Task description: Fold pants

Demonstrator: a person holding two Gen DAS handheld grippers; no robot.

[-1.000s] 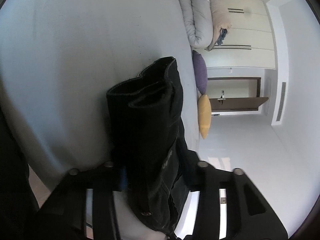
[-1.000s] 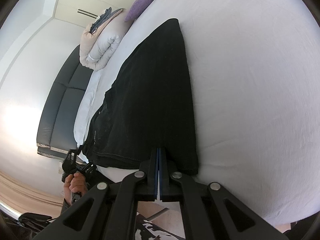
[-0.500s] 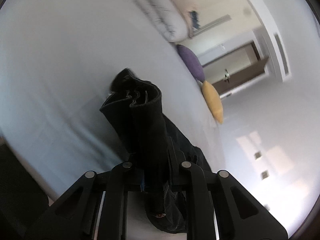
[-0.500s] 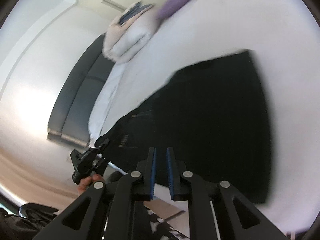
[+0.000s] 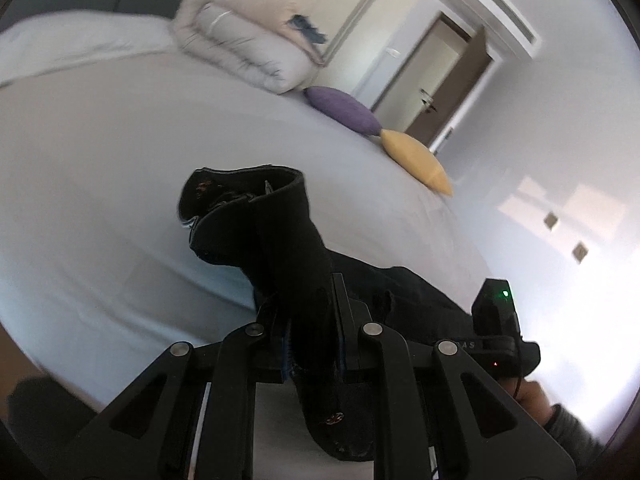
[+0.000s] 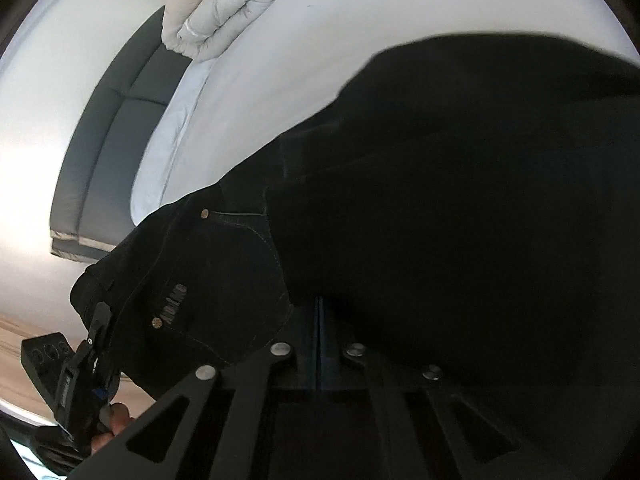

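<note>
the left tool [image 5: 310, 344] is nearly closed and clamps a thick bunch of the black pants [image 5: 280, 248] at the waist end, lifted above the bed [image 5: 100, 140]. its jaws have just been closing on this cloth. the right tool [image 6: 320, 320] has its jaws pressed together; the dark cloth covers the tips, so a grip there cannot be told. beyond the pants lie a purple cushion [image 5: 342, 110] and a yellow cushion [image 5: 416, 160]. the step seems to be carrying one end over; next the ends must be aligned and laid flat.
</note>
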